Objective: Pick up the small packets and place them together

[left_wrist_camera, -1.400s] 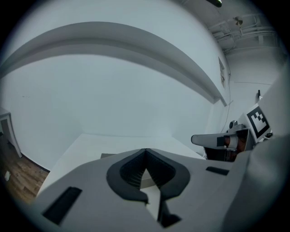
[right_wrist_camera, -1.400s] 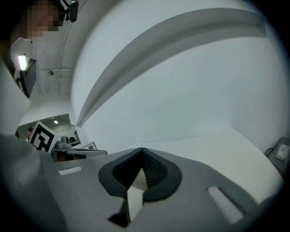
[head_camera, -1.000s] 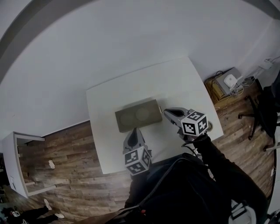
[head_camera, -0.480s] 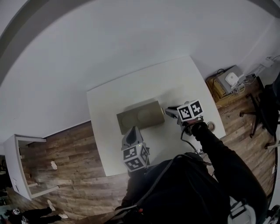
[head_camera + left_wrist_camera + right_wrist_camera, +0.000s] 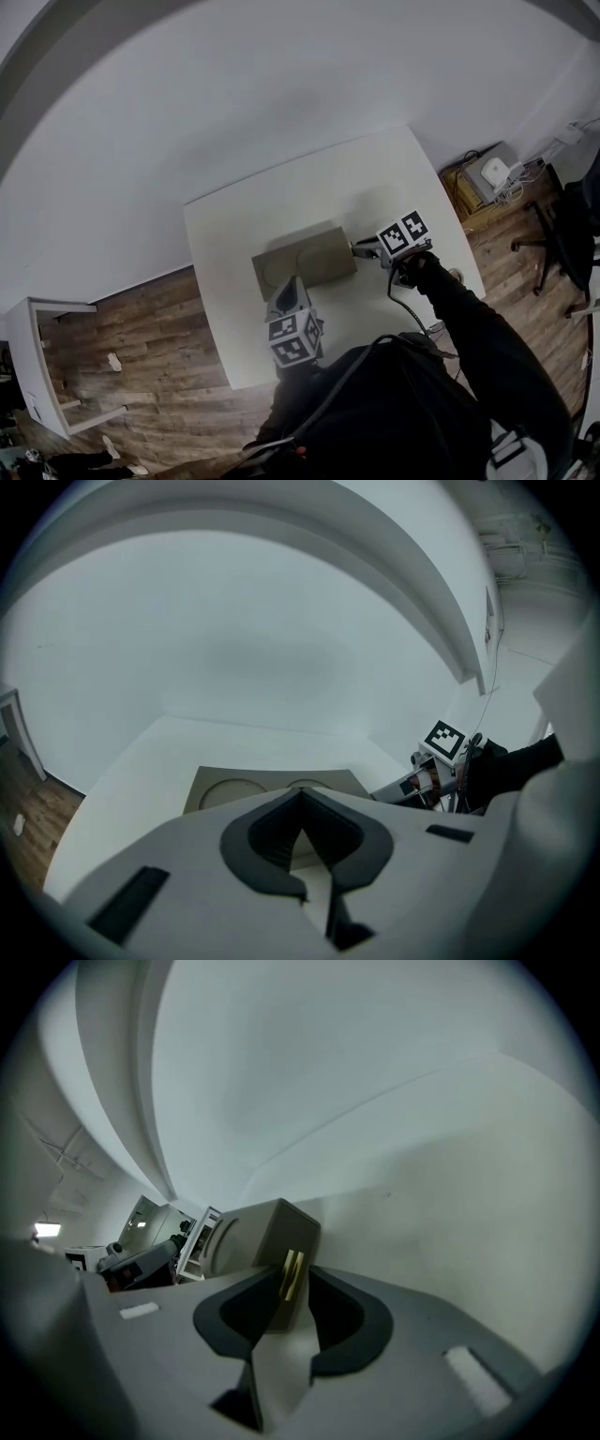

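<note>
Two tools reach out over a white tabletop (image 5: pixel 281 202). Nearest of all is the person's dark top (image 5: pixel 394 412). Just past it is the left tool (image 5: pixel 287 289), smooth and grey, with a cube of black and white squares on it. Its dark tips are pressed together with nothing in them, and it sits just beside the long near side of the tan box (image 5: pixel 305 262). The box is a flat, dull block that looks like cardboard, with two round rings on its top. It lies near the middle of the tabletop. At its right end is the right tool (image 5: pixel 357 249). That tool's tips are spread and have just been opening, and the end of the box, with a thin shiny gold strip (image 5: pixel 292 1274) on it, stands between them. Farther off are a brown wood floor (image 5: pixel 141 328), a white shelf (image 5: pixel 23 356) at the left, and a black chair (image 5: pixel 562 234) and cables (image 5: pixel 525 173) at the right.
</note>
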A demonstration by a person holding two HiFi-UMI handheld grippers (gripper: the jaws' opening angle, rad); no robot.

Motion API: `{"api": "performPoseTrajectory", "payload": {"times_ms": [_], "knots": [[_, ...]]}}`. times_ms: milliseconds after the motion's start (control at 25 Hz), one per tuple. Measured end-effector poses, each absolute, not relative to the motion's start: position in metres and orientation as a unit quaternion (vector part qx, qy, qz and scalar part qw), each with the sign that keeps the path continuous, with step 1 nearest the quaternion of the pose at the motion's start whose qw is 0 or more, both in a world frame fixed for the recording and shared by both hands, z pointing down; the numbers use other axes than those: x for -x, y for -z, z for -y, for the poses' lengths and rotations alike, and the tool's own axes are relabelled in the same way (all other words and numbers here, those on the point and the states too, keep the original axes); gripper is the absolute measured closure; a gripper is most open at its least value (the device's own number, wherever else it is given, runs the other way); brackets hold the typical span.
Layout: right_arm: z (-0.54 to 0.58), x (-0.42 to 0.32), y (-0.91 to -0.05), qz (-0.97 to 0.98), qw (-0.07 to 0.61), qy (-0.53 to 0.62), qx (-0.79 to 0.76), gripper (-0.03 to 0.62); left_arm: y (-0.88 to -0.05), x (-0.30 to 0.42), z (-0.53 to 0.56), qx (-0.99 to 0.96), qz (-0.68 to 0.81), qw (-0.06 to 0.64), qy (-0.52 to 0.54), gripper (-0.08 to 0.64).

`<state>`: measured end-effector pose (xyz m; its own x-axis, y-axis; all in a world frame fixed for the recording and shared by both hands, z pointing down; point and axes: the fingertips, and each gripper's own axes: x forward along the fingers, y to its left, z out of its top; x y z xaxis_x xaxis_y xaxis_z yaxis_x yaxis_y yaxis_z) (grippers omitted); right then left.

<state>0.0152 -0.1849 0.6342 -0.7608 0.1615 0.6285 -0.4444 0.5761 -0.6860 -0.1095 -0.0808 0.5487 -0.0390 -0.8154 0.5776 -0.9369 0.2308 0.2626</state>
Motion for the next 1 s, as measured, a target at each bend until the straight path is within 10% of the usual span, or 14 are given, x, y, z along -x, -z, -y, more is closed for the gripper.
{"api": "performPoseTrajectory", "payload": {"times_ms": [1000], "knots": [[0.181, -0.013, -0.641, 0.774, 0.310, -0.549, -0.057, 0.569, -0.583, 0.096, 0.087, -0.615, 0.678, 0.379, -0.131, 0.561]]}}
